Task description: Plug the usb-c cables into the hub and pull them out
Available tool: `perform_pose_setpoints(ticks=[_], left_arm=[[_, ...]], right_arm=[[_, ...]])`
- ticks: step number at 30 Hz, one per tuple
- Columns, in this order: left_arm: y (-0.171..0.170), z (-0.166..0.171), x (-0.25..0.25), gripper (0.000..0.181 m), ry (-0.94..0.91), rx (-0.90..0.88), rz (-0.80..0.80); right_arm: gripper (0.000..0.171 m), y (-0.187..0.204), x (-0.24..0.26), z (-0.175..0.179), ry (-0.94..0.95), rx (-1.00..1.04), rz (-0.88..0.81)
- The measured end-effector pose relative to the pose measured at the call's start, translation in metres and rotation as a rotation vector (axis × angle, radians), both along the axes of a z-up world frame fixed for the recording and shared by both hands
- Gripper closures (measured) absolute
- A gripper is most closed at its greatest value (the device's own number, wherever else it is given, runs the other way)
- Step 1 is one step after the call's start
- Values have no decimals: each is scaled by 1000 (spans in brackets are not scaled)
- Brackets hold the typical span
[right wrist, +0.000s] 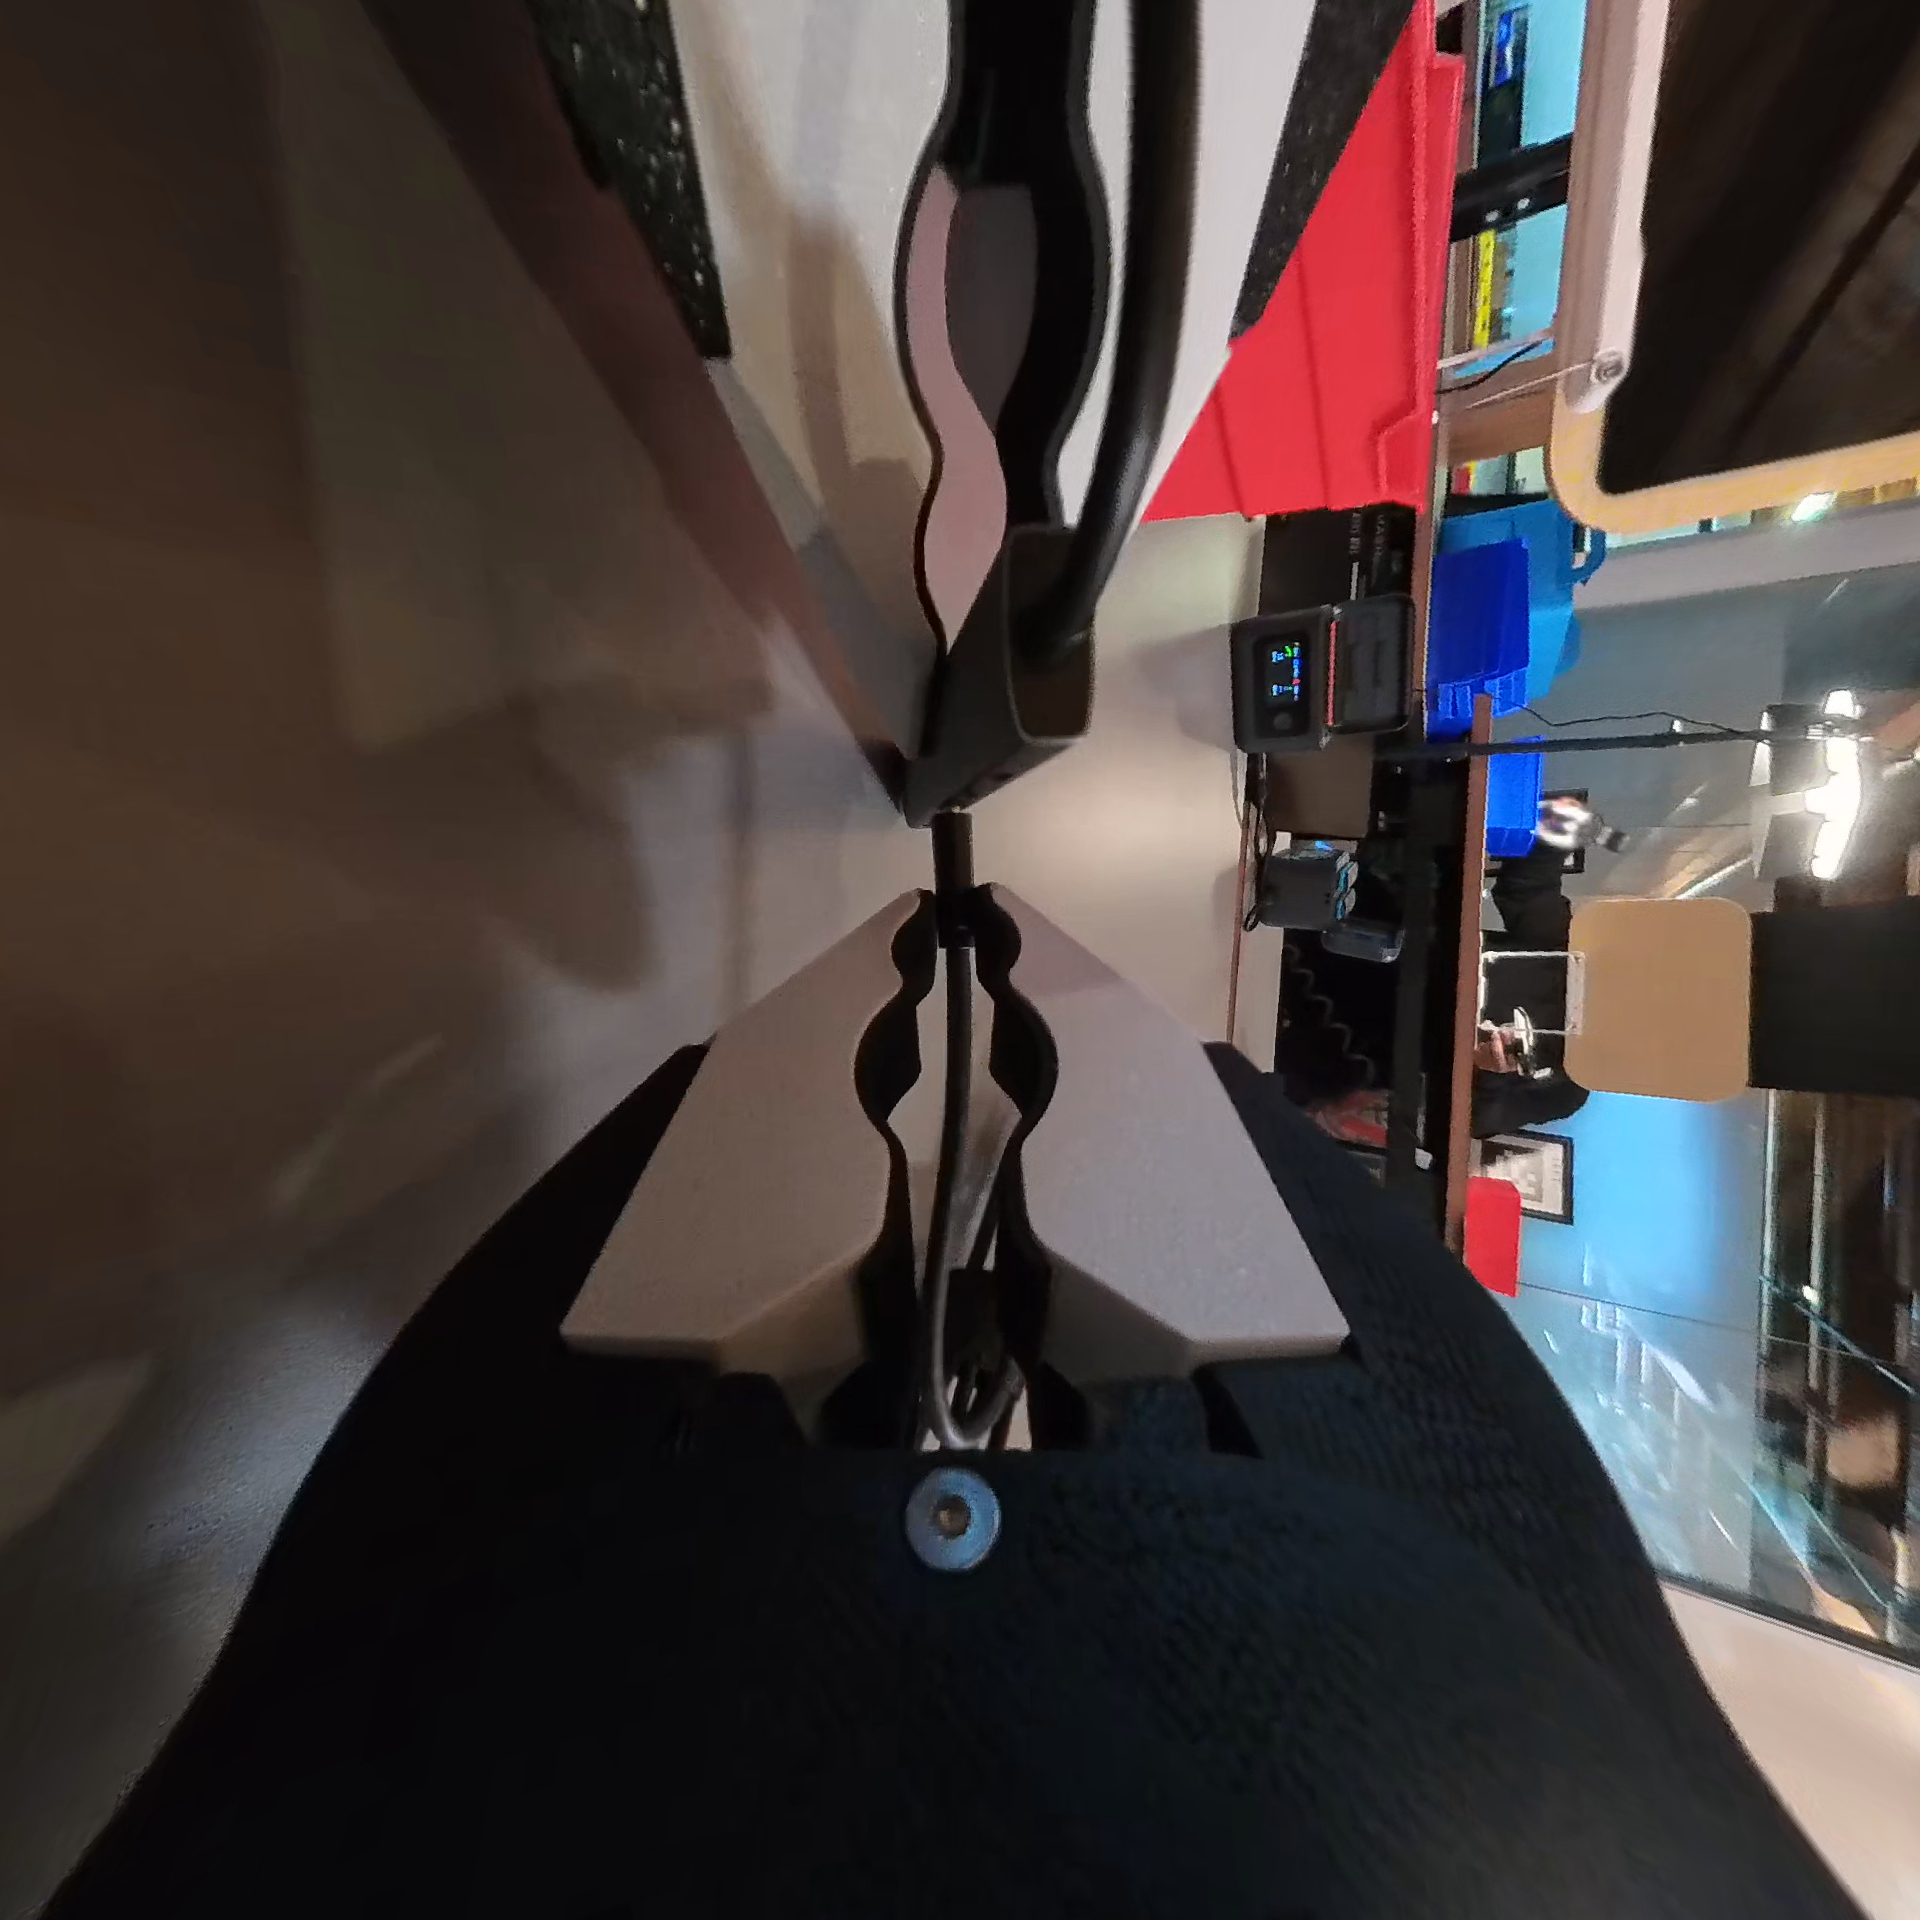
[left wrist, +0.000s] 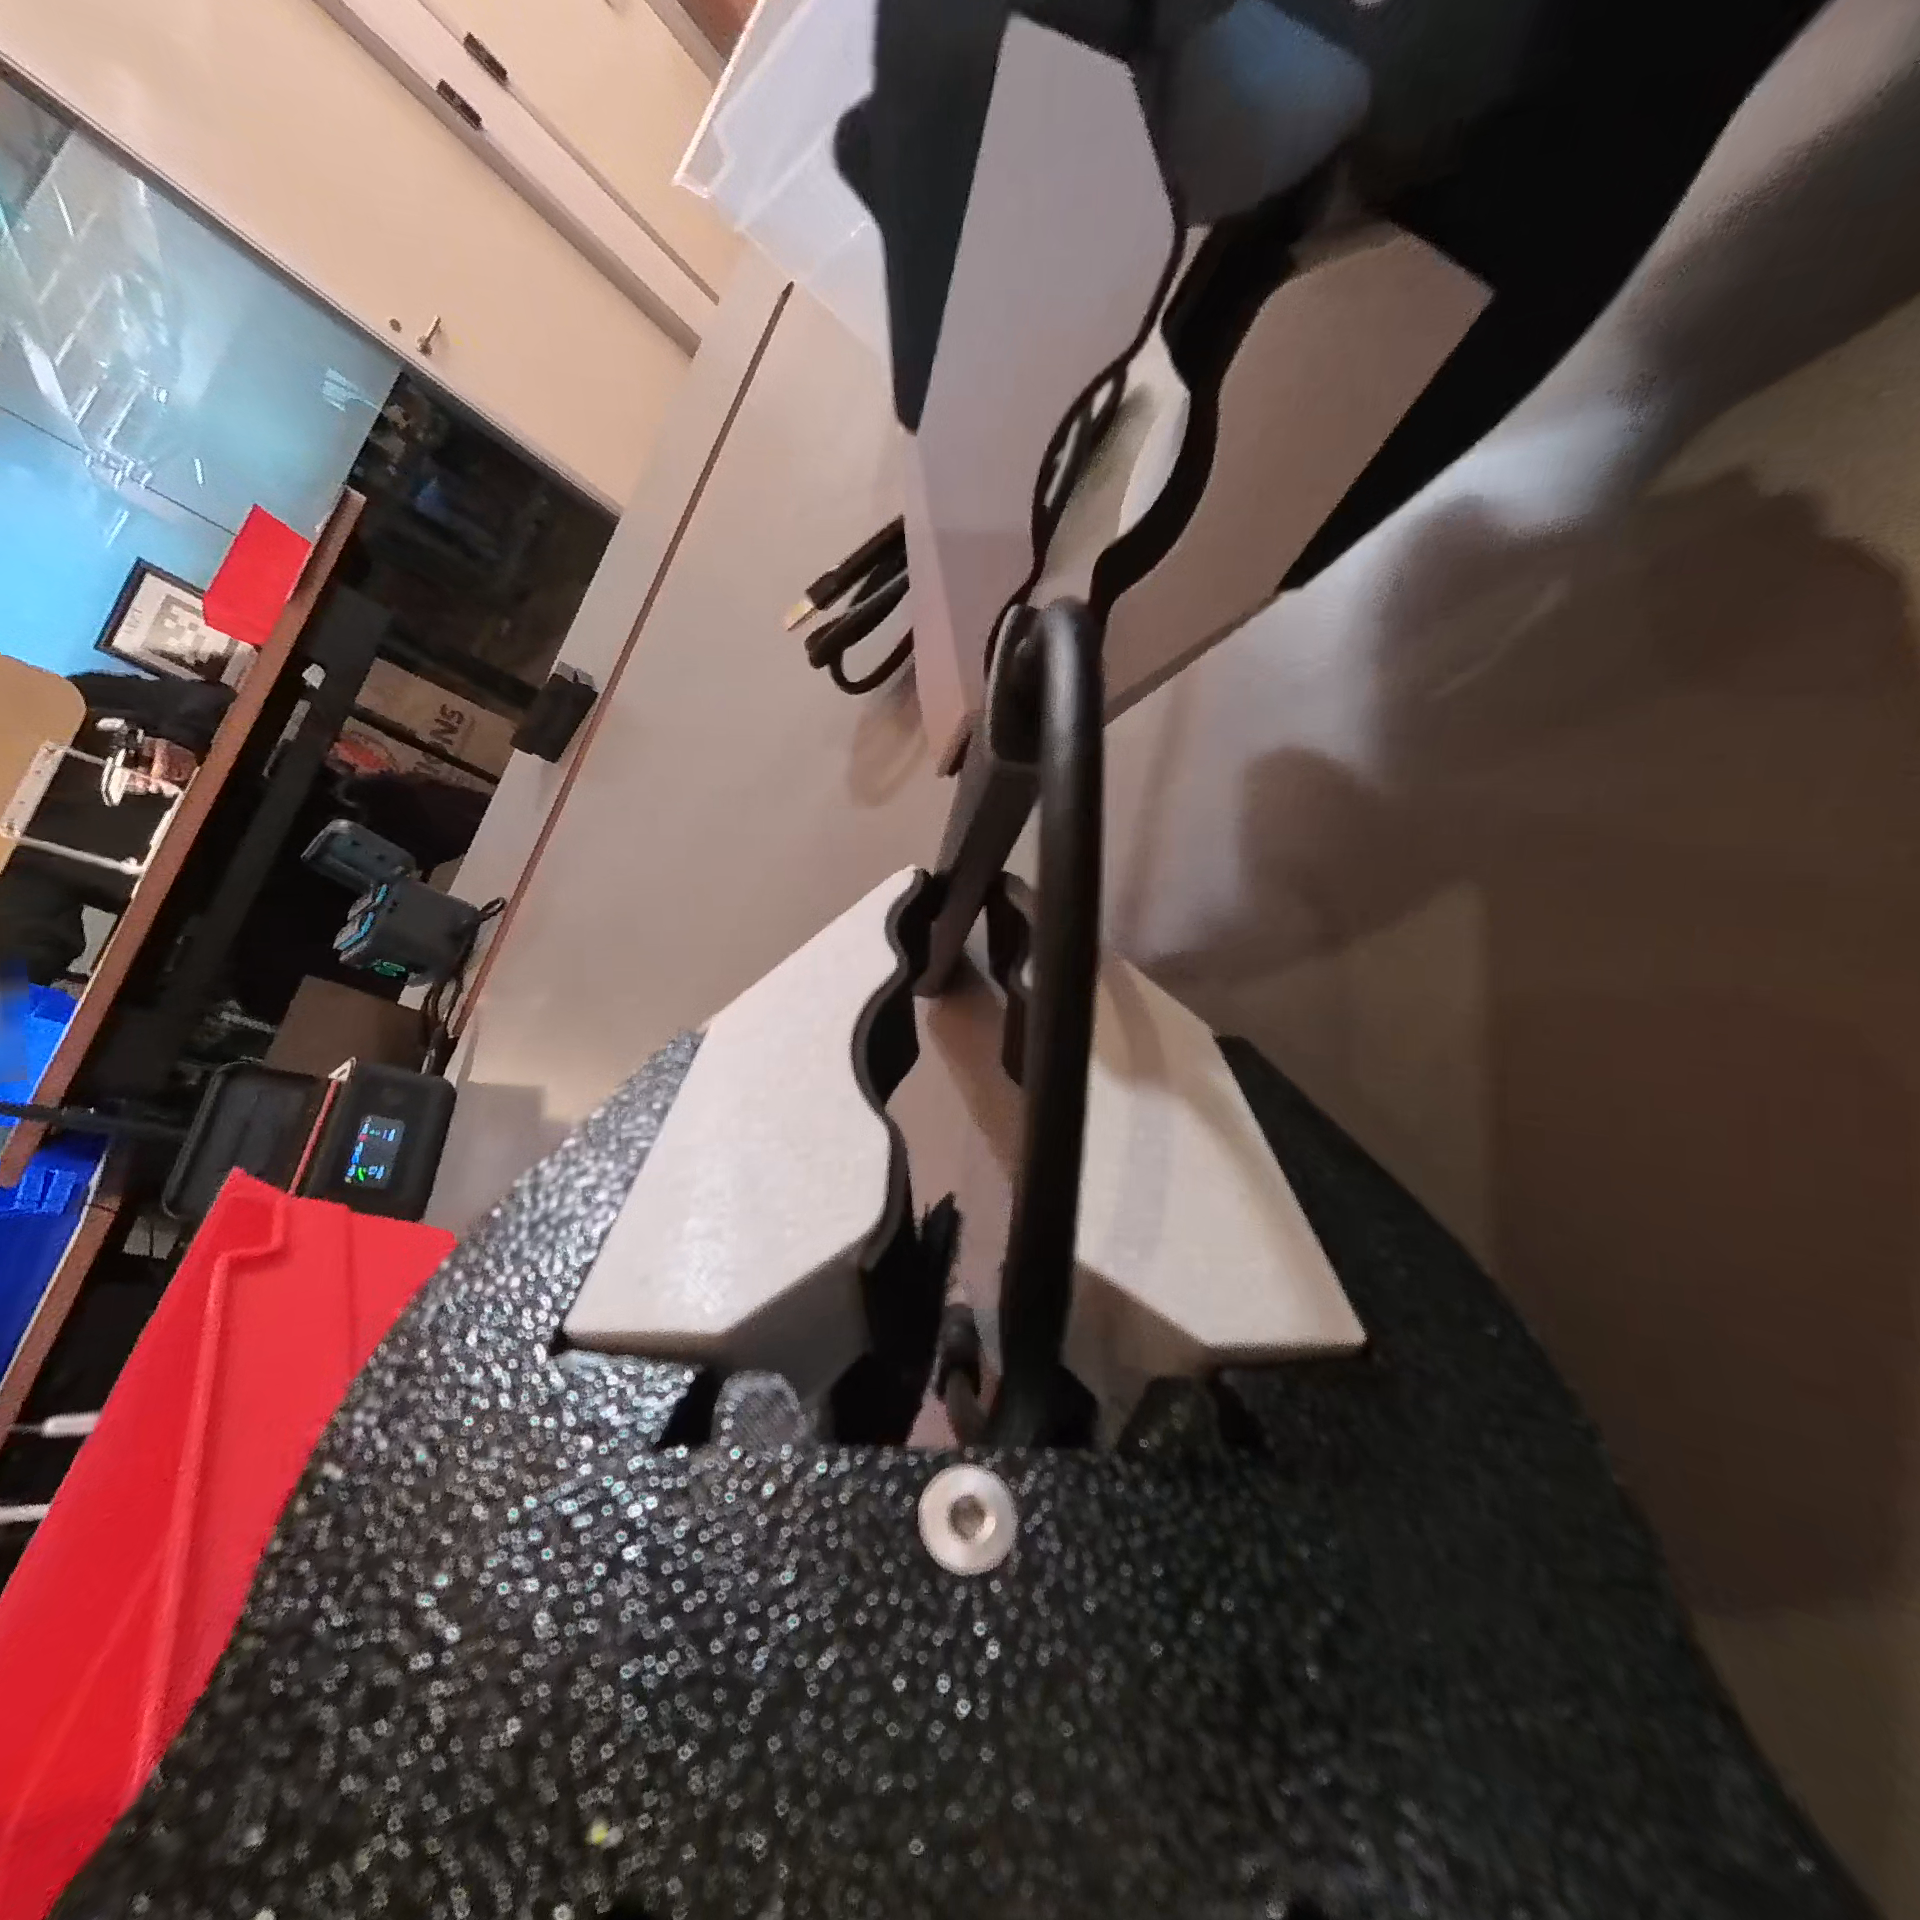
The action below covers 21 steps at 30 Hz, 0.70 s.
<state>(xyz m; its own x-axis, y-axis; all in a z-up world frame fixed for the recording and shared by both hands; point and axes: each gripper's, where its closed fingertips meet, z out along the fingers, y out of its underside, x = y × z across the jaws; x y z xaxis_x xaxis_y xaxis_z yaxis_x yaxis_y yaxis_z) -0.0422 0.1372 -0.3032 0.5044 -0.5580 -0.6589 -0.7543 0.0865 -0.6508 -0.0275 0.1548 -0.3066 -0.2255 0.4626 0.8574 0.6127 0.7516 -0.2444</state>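
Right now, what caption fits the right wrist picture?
Right claw pinches a USB-C plug at the dark hub held by the left claw.

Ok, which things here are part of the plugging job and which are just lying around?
Job: slim dark grey hub, thin black usb-c cable, left gripper, right gripper, coiled black cable.
Lying about: red plastic bin, blue plastic bins, black power box with lit screen.

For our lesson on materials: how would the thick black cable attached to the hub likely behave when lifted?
The thick black cable likely flexes yet springs back: it holds a smooth arch. It probably trails from the hub, which the left tool grips.
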Motion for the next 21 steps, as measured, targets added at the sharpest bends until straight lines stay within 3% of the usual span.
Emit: perform_pose_setpoints(ticks=[6,8,10,12,17,20,21], left_arm=[[13,3,-20,159,-70,-100,199],[7,-4,-32,146,-82,-184,307],[-14,-7,-29,130,-83,-282,290],[-40,-1,-26,140,-119,-368,274],[-91,26,-32,146,-218,-527,242],[-94,28,-46,148,-268,-524,255],[-93,25,-46,148,-297,-540,249]], right_arm=[[165,44,-5,4,67,196,-203],[165,46,-5,-1,77,148,-218],[157,42,-4,-9,49,62,-215],[135,45,1,-15,26,-38,-241],[103,42,9,-8,50,-327,-298],[105,27,3,-9,20,-333,-181],[116,18,-1,-9,11,-341,-125]])
